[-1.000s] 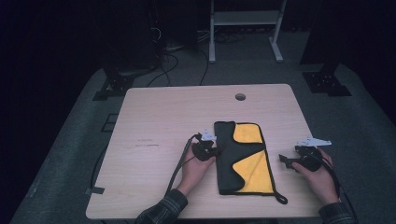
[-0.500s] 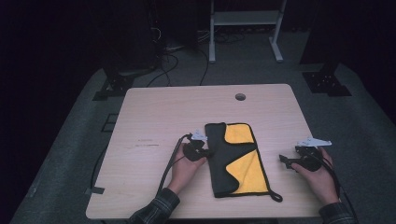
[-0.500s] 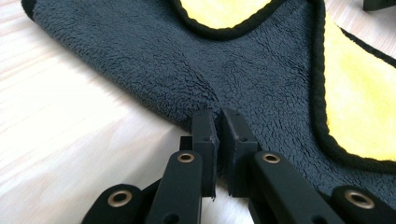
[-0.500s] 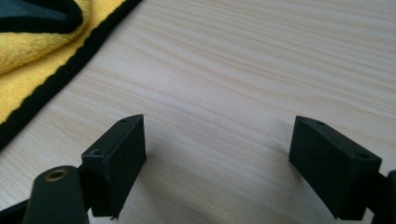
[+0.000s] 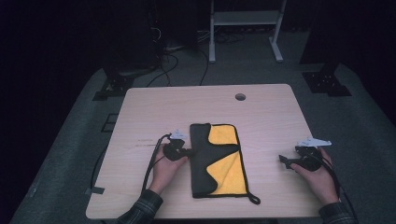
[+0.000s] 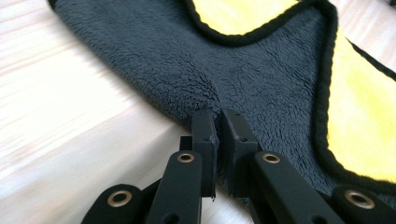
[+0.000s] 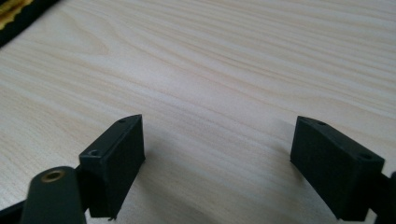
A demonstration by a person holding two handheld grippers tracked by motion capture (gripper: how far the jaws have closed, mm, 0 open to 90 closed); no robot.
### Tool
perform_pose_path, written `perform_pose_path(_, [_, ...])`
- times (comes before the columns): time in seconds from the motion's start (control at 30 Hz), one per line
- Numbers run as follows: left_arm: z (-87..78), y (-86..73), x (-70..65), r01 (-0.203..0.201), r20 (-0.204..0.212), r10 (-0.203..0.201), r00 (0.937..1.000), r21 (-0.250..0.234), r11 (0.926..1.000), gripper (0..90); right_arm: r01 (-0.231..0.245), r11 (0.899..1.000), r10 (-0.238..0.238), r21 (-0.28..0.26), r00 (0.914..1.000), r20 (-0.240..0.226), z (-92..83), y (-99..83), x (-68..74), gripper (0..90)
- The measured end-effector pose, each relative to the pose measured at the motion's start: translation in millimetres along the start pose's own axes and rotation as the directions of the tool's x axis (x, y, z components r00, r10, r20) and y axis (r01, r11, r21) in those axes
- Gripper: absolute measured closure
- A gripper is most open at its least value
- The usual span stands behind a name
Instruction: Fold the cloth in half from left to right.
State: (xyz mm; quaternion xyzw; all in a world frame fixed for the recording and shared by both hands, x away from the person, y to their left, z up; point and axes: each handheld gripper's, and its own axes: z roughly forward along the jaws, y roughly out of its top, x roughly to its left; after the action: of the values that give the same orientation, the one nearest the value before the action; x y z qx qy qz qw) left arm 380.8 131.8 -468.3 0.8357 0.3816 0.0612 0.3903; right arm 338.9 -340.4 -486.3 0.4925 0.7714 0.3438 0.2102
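On table [image 5: 140, 116], cloth [image 5: 201, 158] lengthwise front-to-back, left gripper [image 5: 189, 151] jaws grasping it, right gripper [image 5: 283, 161] jaws released

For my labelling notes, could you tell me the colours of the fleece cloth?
The fleece cloth is dark grey and yellow with black edging, clearest in the left gripper view.

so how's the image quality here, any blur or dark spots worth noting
High view: the room around the table is nearly black and the picture is soft and grainy. Left gripper view: the wood at left is streaked with blur, while the cloth pile at the left gripper stays sharp. Right gripper view: evenly lit, woodgrain crisp, with the right gripper casting soft shadows.
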Motion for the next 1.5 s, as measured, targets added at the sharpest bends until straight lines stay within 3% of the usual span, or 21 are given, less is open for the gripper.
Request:
perform_pose_path(0.2, [-3.2,-3.3,5.0,-0.013,-0.034,0.014,0.9993,0.009,0.9999,80.5,0.006,1.000,-0.006,0.004,0.9999,-0.008,0.3,0.0,0.8,13.5])
perform_pose_path(0.27, [-4.1,-3.9,4.0,-0.030,-0.054,0.030,0.9981,0.016,0.9994,70.0,0.006,1.000,-0.006,0.004,1.0000,-0.007,0.4,0.0,0.7,13.1])
perform_pose_path(0.47, [-19.2,-12.1,6.8,-0.017,-0.079,0.017,0.9967,-0.003,0.9998,38.7,0.005,1.000,-0.005,0.004,1.0000,-0.008,0.4,0.0,0.7,13.1])
perform_pose_path(0.6, [-31.5,-21.1,11.6,-0.014,-0.088,0.014,0.9960,0.007,0.9999,27.8,0.005,1.000,-0.005,0.002,1.0000,-0.004,0.3,-0.1,1.0,13.8])
perform_pose_path(0.83, [-51.1,-37.9,20.7,-0.028,-0.121,0.029,0.9923,0.014,0.9995,11.7,0.013,1.000,-0.013,-0.011,0.9999,-0.004,-1.5,1.8,4.5,32.4])
perform_pose_path(0.97, [-55.8,-48.5,25.5,-0.024,-0.123,0.027,0.9921,0.027,0.9993,8.6,0.031,0.999,-0.032,-0.014,0.9994,-0.016,-2.8,5.9,7.9,41.3])
perform_pose_path(1.1, [-58.7,-57.3,26.4,-0.033,-0.139,0.038,0.9895,0.041,0.9986,7.7,0.034,0.999,-0.037,-0.041,0.9968,-0.070,-4.9,12.1,13.4,46.3])
perform_pose_path(1.2, [-60.3,-61.1,25.4,-0.063,-0.158,0.069,0.9850,0.044,0.9971,7.5,0.049,0.998,-0.053,-0.044,0.9936,-0.099,-4.3,17.0,18.8,47.7])
perform_pose_path(1.3, [-60.8,-66.4,24.6,-0.100,-0.191,0.107,0.9757,0.046,0.9939,5.6,0.064,0.996,-0.071,-0.056,0.9888,-0.131,-4.2,23.3,25.7,49.1])
perform_pose_path(1.5, [-61.0,-74.0,27.9,-0.125,-0.179,0.125,0.9758,0.007,0.9921,0.0,0.084,0.994,-0.095,-0.066,0.9784,-0.184,0.0,36.9,37.7,52.1])
